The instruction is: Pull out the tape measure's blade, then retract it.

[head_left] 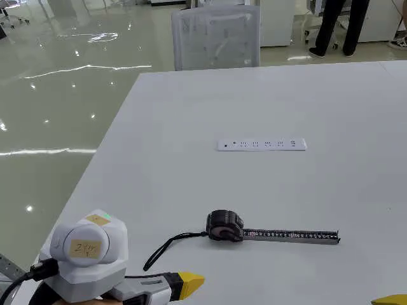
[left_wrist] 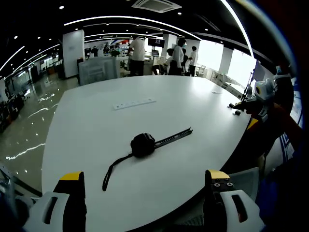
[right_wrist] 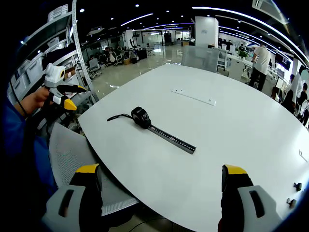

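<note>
A black tape measure [head_left: 224, 225] lies on the white table [head_left: 191, 127] with its blade [head_left: 291, 236] pulled out to the right and a black wrist strap [head_left: 166, 246] trailing left. The left gripper view has the case [left_wrist: 143, 144] and blade [left_wrist: 174, 137] ahead of my open left gripper [left_wrist: 145, 180], well short of touching. My right gripper [right_wrist: 161, 175] is open too, held back off the table edge, with the tape measure [right_wrist: 141, 117] and its blade [right_wrist: 172, 138] ahead. In the head view the left gripper [head_left: 184, 284] shows at the bottom left.
A white power strip [head_left: 261, 145] lies farther back on the table. A grey mesh chair [head_left: 215, 36] stands at the far edge. People stand behind the table [left_wrist: 178, 55]. Small screws or knobs [right_wrist: 293, 193] sit near the table's right rim.
</note>
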### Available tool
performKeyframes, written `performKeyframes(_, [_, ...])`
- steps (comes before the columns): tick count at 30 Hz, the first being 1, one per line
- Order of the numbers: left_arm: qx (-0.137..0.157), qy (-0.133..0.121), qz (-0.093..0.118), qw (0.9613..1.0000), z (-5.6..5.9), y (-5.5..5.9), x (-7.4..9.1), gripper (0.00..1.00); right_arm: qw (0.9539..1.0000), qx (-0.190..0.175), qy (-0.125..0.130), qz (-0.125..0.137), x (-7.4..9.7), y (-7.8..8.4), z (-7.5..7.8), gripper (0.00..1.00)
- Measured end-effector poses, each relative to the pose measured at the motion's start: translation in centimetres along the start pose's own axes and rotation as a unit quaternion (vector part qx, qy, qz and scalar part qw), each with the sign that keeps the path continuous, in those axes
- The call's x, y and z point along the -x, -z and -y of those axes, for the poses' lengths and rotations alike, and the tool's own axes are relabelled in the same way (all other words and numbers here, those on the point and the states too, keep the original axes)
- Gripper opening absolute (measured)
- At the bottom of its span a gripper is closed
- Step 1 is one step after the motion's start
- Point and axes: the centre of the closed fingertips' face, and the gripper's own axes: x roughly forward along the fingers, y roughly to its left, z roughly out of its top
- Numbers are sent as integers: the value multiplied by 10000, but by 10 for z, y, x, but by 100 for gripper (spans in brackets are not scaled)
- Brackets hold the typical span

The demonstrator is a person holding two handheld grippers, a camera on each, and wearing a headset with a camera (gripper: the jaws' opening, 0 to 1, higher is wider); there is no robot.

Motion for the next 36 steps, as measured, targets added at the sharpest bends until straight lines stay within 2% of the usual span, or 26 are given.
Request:
performKeyframes(5, [7,-26,-58,10000,-1,1,7,100,10000,-15,-3,-42,3,4,-3,100])
performKeyframes(10, [46,-95,-31,9999,-1,-4,13,100,10000,4,9,-65,8,5,-5,100])
performKeyframes(13, [60,-162,-78,9998,-2,-5,15,100,10000,11,21,-44,11,4,-6,100])
performKeyframes(16, [58,-121,-130,9998,0,-5,17,100,10000,43,28,-28,11,3,-5,100])
performKeyframes(26, [86,-153,-146,9997,3,-8,20,100,9999,70,50,-59,13,5,-6,100])
performKeyframes(31, [113,-203,-175,9996,8,-12,25,100,9999,85,42,-96,12,7,-6,99])
performKeyframes(36, [128,-183,-205,9995,17,-14,23,99,9998,104,43,-136,11,9,-6,99])
